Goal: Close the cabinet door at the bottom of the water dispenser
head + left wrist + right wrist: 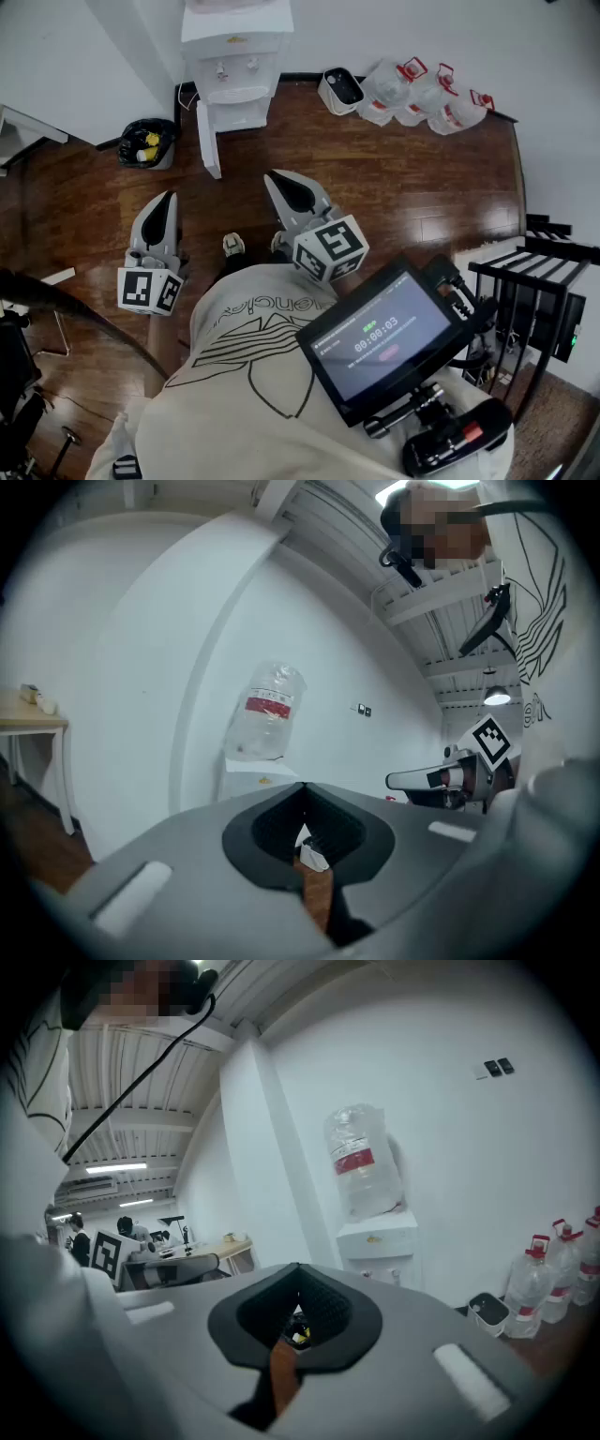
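The white water dispenser [234, 52] stands against the far wall, with a clear bottle [361, 1171] on top. Its bottom cabinet door [208, 141] hangs open, swung out over the wooden floor toward me on the left side of the cabinet opening [244, 114]. My left gripper [167, 199] is held low and left of the door, well short of it, with its jaws together and nothing in them. My right gripper [275, 178] points at the dispenser from the right of the door, also shut and empty. Both are apart from the door.
A bin with a black bag [148, 142] sits left of the dispenser. A small white bin [340, 91] and several empty water bottles [422, 94] lie along the wall to the right. A black rack [539, 281] stands at far right. A screen [384, 333] hangs at my chest.
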